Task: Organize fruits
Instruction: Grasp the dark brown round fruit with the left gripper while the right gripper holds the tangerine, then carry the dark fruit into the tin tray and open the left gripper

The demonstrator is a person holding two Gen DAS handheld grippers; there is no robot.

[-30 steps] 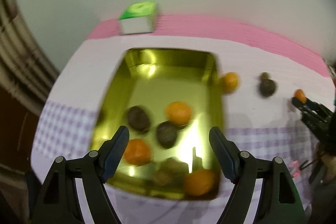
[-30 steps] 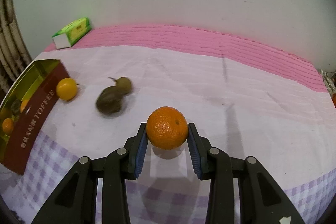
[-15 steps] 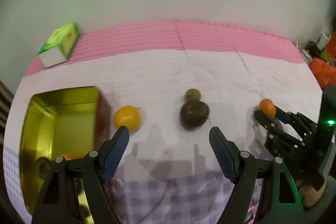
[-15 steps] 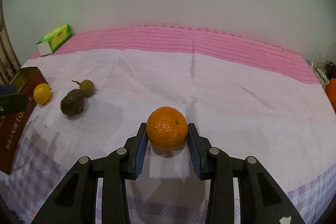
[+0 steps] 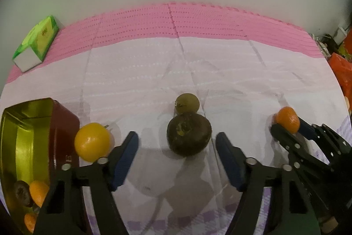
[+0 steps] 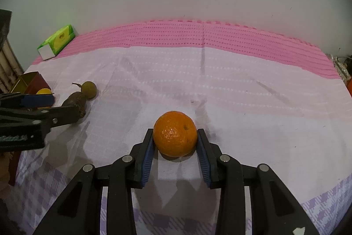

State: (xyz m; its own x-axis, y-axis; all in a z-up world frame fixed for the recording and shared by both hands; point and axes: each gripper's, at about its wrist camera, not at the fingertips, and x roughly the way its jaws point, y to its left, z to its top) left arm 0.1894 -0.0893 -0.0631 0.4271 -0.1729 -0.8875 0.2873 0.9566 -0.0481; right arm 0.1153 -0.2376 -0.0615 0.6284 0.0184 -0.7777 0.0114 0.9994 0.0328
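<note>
An orange (image 6: 175,133) sits clamped between the blue pads of the right claw (image 6: 175,151), just above the cloth-covered bench (image 6: 220,89), near its middle. Over to the left, a dark brown fruit (image 5: 188,134) lies on the cloth touching a smaller olive-green fruit (image 5: 187,103) behind it; the left claw (image 5: 177,155) hovers around the brown fruit, its jaws closing with the fruit between them, the pads not yet on it. A yellow-orange fruit (image 5: 92,142) rests just beside the red wall of a gold-lined tin (image 5: 26,142), which holds several orange and dark fruits at its near end. A green tissue box (image 5: 36,43) stands on the pink strip at the bench's far left edge, against the wall.
</note>
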